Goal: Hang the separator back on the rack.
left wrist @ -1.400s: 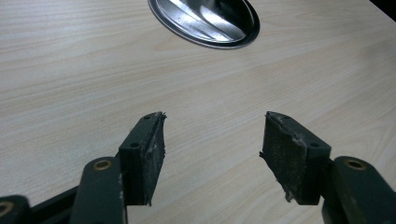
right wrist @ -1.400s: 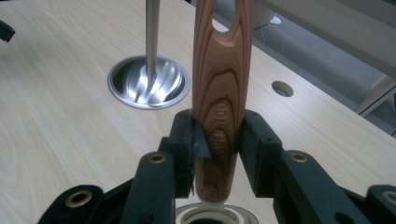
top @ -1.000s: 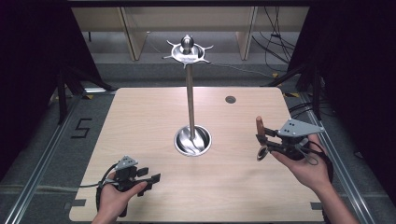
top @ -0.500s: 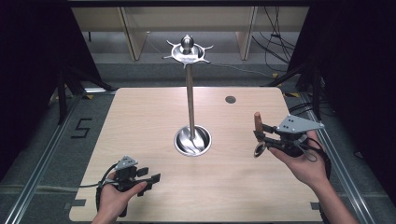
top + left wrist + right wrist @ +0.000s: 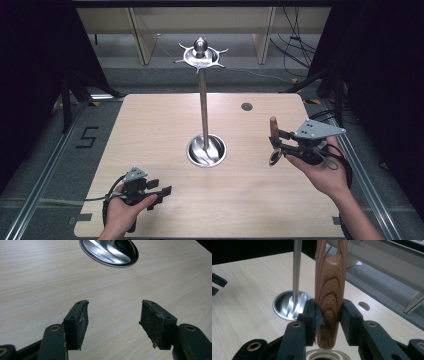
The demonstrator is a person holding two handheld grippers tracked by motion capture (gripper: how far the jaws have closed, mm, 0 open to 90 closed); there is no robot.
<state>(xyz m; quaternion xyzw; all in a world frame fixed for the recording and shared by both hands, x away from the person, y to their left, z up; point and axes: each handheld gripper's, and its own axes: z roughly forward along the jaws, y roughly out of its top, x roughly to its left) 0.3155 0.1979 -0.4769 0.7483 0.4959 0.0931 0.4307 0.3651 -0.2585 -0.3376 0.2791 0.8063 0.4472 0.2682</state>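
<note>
A metal stand rises from a round base (image 5: 206, 151) at the table's middle, with a thin pole (image 5: 203, 107) and a hooked cap (image 5: 201, 52) on top. My right gripper (image 5: 276, 145) hovers right of the base, shut on a utensil's wooden handle (image 5: 273, 127), which points up; a metal ring (image 5: 275, 157) hangs below the jaws. The right gripper view has the handle (image 5: 330, 290) clamped upright in my right gripper (image 5: 328, 317), the pole (image 5: 296, 270) behind it. My left gripper (image 5: 159, 196) rests near the front left, open (image 5: 113, 320), with only bare table between the pads.
The wooden table (image 5: 150, 130) has a small round hole (image 5: 246, 106) at the back right. Metal rails run along both sides. Shelving and cables lie beyond the far edge. The stand's base (image 5: 110, 252) lies ahead of the left gripper.
My right gripper has shifted slightly left and away with the wooden-handled utensil, toward the stand. The left gripper has stayed put.
</note>
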